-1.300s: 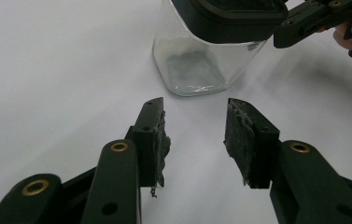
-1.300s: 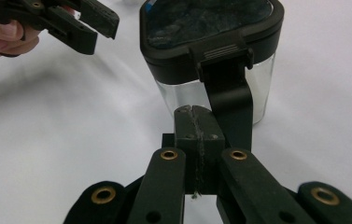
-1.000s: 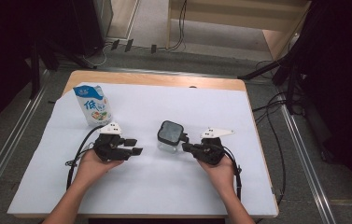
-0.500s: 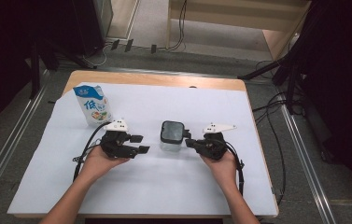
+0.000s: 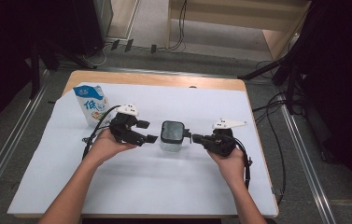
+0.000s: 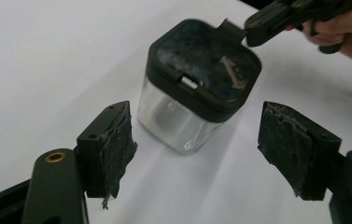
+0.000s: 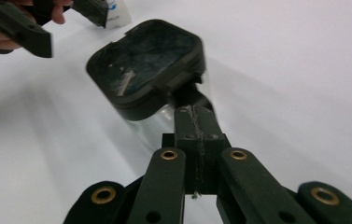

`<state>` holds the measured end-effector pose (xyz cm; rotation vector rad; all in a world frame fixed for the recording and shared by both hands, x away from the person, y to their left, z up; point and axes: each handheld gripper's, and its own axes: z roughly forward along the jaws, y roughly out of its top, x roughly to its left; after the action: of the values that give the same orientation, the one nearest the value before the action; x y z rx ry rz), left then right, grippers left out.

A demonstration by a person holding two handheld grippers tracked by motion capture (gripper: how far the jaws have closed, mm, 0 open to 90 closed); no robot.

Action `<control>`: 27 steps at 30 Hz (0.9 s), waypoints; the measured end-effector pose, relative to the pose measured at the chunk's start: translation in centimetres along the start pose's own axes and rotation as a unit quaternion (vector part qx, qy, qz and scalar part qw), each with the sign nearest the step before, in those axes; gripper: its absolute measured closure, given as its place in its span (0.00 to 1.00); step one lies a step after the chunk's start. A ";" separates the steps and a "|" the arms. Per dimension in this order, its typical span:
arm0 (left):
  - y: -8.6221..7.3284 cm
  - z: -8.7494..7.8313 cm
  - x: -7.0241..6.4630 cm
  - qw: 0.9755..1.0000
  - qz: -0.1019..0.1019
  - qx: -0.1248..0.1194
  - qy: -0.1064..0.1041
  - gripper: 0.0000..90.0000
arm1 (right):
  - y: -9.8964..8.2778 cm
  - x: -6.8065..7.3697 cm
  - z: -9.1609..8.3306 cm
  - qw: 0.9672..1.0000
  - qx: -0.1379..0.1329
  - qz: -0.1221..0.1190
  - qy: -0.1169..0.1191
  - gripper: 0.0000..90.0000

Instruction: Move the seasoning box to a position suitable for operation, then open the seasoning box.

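Milk carton [image 5: 91,103] behind left gripper [image 5: 145,133], off jar [image 5: 172,136]

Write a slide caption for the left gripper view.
Open hand-held gripper faces a clear jar with a black lid.

The little jar [image 6: 187,116] has clear, shiny sides like glass or plastic, and a black lid [image 6: 206,70] that looks scuffed and dusty. The left gripper [image 6: 211,154] has rough, crumbly black pads [image 6: 113,149]. The milk carton [image 5: 91,103] is smooth printed paper. White paper covers the wooden table [image 5: 164,80].
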<state>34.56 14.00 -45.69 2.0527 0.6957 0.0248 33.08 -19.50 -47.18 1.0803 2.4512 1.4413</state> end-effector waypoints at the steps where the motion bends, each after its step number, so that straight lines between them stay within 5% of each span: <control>1: 0.1 0.1 0.0 1.000 0.004 -0.004 -0.004 0.29 | 0.0 -0.2 0.0 1.000 -0.001 0.002 -0.002 1.00; 8: 0.0 1.2 -0.5 1.000 0.022 0.008 -0.001 0.21 | 0.0 -0.8 0.6 1.000 0.006 0.000 -0.008 1.00; 27: 0.1 3.9 -0.4 0.999 0.050 0.019 -0.010 0.21 | -0.5 -0.7 1.3 1.000 0.010 0.006 -0.022 1.00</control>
<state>35.37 10.72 -47.71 2.1195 0.5842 0.0478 33.84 -19.15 -48.43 1.1190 2.4392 1.3832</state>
